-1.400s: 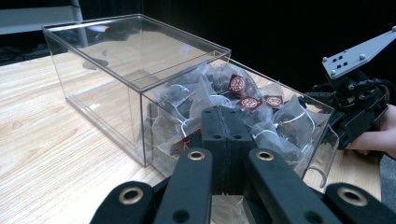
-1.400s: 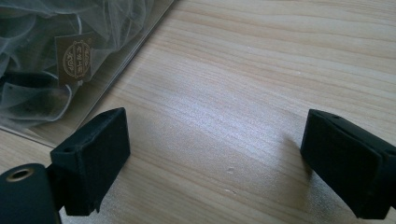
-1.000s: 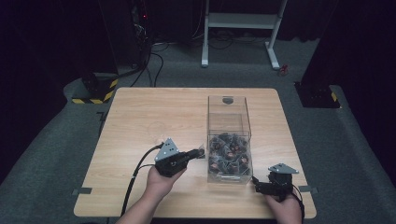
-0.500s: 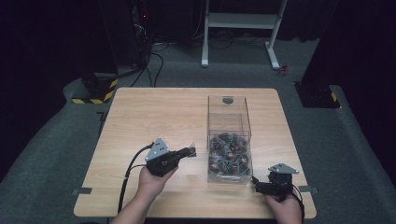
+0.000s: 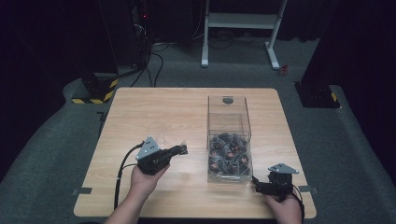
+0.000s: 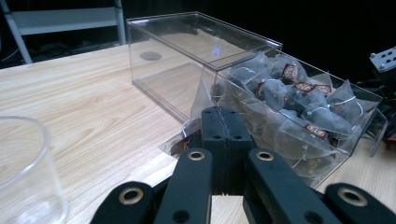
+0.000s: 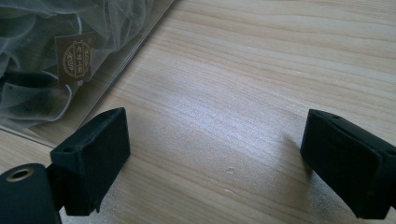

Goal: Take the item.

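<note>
A clear plastic box [image 5: 229,116] stands on the wooden table [image 5: 154,107], its near half packed with several mesh tea bags [image 5: 229,154] bearing brown tags. My left gripper [image 5: 183,149] hovers left of the box, pointing toward it, and is shut on one tea bag [image 6: 184,142] whose mesh sticks out beside the closed jaws [image 6: 223,114]. The box [image 6: 187,51] and its tea bags [image 6: 289,93] lie just beyond. My right gripper [image 5: 257,183] rests at the box's near right corner, open [image 7: 215,154], nothing between its fingers.
A clear glass cup [image 6: 23,172] stands close to the left gripper, on its left in the left gripper view. Beyond the table's far edge the dark floor holds a white frame [image 5: 238,21] and cables.
My left gripper has drawn away from the box toward the left, carrying the tea bag. The right gripper has stayed where it was.
</note>
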